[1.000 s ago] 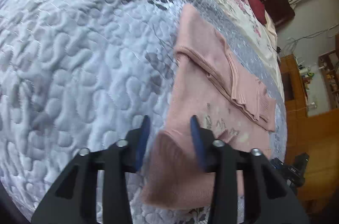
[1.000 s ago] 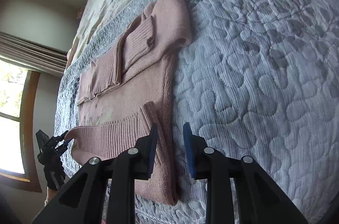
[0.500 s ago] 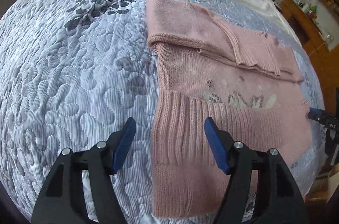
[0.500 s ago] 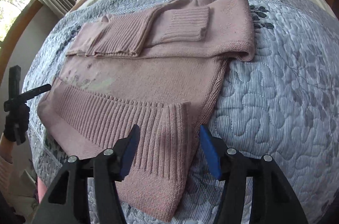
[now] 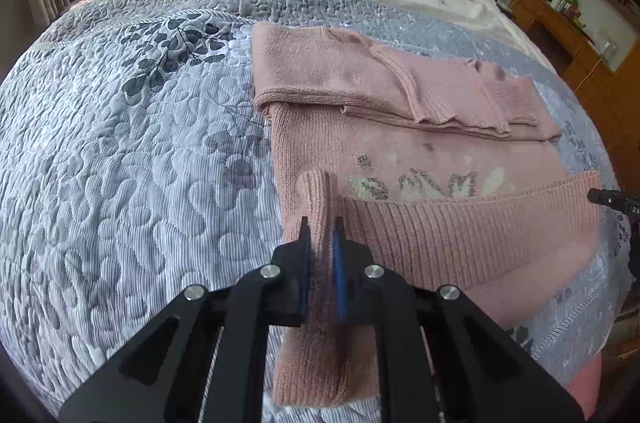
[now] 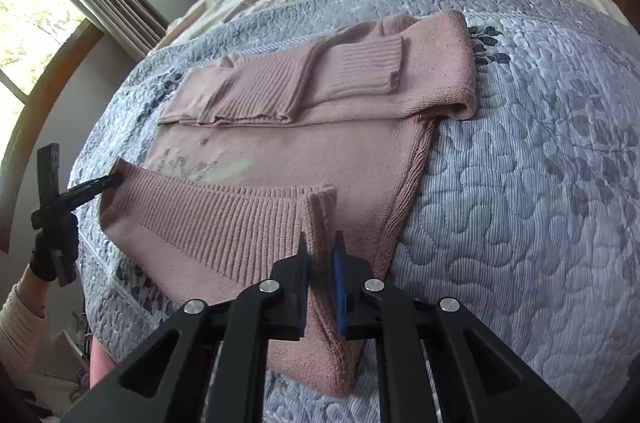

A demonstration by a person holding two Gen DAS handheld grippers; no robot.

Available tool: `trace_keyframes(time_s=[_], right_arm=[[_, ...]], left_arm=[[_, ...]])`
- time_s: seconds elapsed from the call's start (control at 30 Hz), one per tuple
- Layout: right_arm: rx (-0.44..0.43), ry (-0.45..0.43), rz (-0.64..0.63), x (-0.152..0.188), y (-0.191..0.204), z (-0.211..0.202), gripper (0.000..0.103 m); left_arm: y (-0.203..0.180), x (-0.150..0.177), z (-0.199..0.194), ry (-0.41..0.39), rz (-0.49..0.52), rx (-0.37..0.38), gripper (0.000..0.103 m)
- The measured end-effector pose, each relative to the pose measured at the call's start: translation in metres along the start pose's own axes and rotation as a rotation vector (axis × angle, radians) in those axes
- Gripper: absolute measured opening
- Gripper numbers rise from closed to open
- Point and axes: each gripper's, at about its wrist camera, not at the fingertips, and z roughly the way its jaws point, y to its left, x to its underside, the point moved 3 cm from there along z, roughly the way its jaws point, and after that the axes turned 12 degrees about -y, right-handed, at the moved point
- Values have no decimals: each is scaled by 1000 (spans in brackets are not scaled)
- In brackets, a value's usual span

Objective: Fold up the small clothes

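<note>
Pink knit sweater [image 5: 420,159] on the quilted bed [image 5: 120,163], sleeves folded. My left tool [image 5: 322,263] and right tool [image 6: 320,267] each pinch a ribbed hem corner; soft, limp, stretchy.

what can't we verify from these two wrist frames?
- Left wrist: the sweater hem's near edge is hidden behind the left tool.
- Right wrist: the hem under the right tool is likewise covered by it.
- Both views: the knitted motif on the sweater's front is too faint to read.
- Left wrist: items on the wooden shelf are too small to identify.
</note>
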Motion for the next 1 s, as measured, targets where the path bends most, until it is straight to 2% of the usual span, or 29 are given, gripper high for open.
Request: trace_keyframes(time_s=[0.13,0.23,0.47,0.73,1.0], right_arm=[[-25,-42,10,4,9,-25,10],[-32,-77,18,-4,14,-40,10],[-26,-163,10,-60,21,-54,10],[2,-233,14,-140,14,-37,10],[50,-228,66,-197,-16,18,10]], left_arm=[[-4,7,-31,-59,-8,10,8],[-5,-2,-46,-119,-27,3,8],[-15,-62,-55,-229,-11,-6,8],[-14,-145,-15,-302,-42,-23,8],[-14,-196,50,-300,-39,-56,8]])
